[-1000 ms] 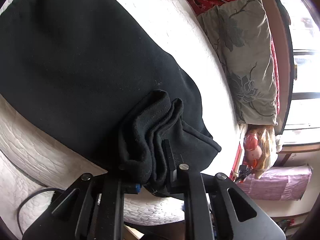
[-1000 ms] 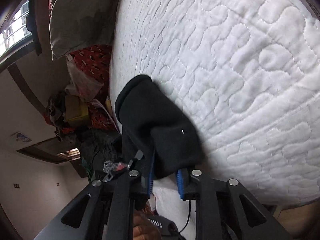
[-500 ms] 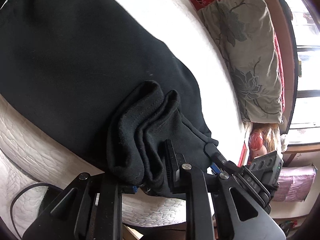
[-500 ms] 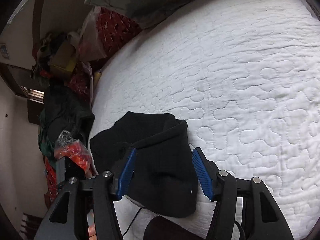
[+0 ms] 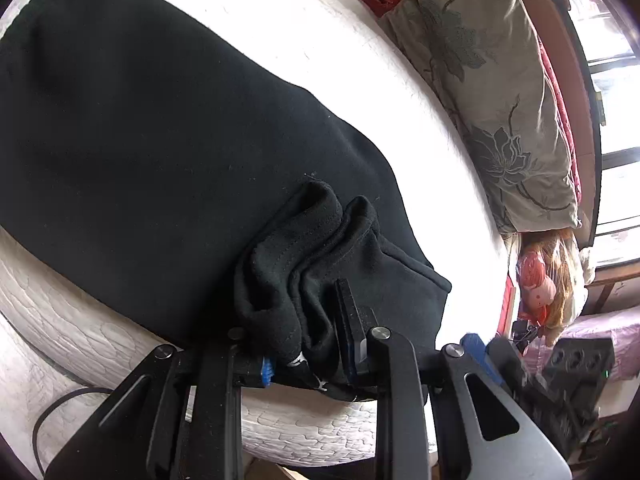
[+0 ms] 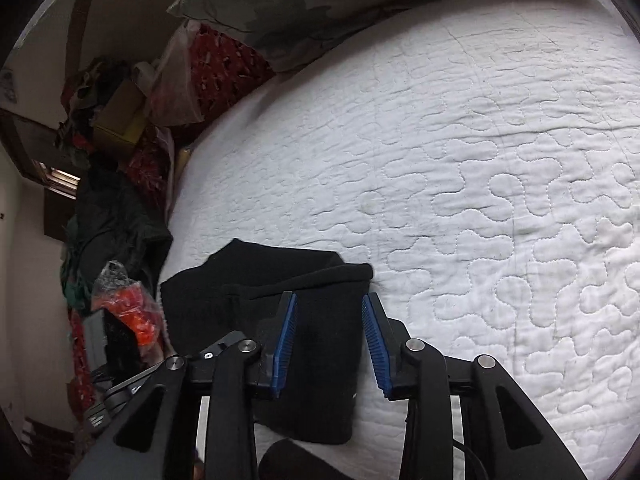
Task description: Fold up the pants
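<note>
left gripper (image 5: 308, 332) pinches a bunched hem of the black pants (image 5: 160, 152) at the bed (image 5: 320, 432) edge; right gripper (image 6: 330, 334) — jaws closing — straddles another fold, unclamped. risk: loosening left pinch drops the hem.

- The left wrist view looks forward and down along the left hand-held gripper (image 5: 304, 320), very near the black pants (image 5: 168, 152) lying on the white quilted bed (image 5: 304, 32). It faces a floral pillow (image 5: 492, 80) and a window at the right edge.
- The right wrist view looks down along the right hand-held gripper (image 6: 329, 320), close over the bed (image 6: 480, 160).
- Both views share the pants (image 6: 320, 360), the bed and the pillow (image 6: 304, 0).
</note>
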`<action>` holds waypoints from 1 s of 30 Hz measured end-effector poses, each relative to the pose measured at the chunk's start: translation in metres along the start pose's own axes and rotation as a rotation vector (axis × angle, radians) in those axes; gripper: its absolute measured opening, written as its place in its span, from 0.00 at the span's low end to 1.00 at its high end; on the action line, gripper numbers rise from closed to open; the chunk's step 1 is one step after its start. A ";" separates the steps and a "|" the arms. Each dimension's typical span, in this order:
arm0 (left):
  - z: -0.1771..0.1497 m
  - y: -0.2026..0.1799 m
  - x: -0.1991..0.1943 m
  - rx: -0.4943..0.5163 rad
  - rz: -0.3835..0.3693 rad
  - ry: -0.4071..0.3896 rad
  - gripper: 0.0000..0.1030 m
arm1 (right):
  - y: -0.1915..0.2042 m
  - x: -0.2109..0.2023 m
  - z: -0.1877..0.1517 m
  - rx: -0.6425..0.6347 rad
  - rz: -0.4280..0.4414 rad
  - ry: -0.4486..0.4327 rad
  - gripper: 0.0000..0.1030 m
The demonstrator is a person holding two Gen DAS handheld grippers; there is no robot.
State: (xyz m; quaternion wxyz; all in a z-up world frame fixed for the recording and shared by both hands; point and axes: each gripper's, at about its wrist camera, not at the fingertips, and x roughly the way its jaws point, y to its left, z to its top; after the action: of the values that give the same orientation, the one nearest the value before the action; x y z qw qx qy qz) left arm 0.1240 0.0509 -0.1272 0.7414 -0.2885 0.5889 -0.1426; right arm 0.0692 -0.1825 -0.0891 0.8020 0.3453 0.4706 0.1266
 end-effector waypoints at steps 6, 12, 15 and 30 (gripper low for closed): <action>-0.012 -0.009 0.000 0.090 0.055 -0.029 0.21 | 0.022 0.019 -0.039 -0.152 0.001 0.077 0.28; -0.023 -0.013 -0.028 0.167 0.081 -0.081 0.21 | -0.007 0.032 -0.048 -0.130 -0.108 0.095 0.00; -0.034 -0.010 -0.055 0.191 0.087 -0.165 0.22 | -0.006 0.016 -0.041 -0.058 -0.023 0.093 0.12; -0.022 -0.022 -0.019 0.250 0.100 -0.038 0.26 | -0.003 0.036 -0.026 -0.028 -0.129 0.045 0.27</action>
State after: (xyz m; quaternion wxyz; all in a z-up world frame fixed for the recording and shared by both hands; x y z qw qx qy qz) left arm 0.1010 0.0385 -0.1019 0.7887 -0.1668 0.5660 -0.1725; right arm 0.0657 -0.1541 -0.1232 0.8024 0.3003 0.5079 0.0890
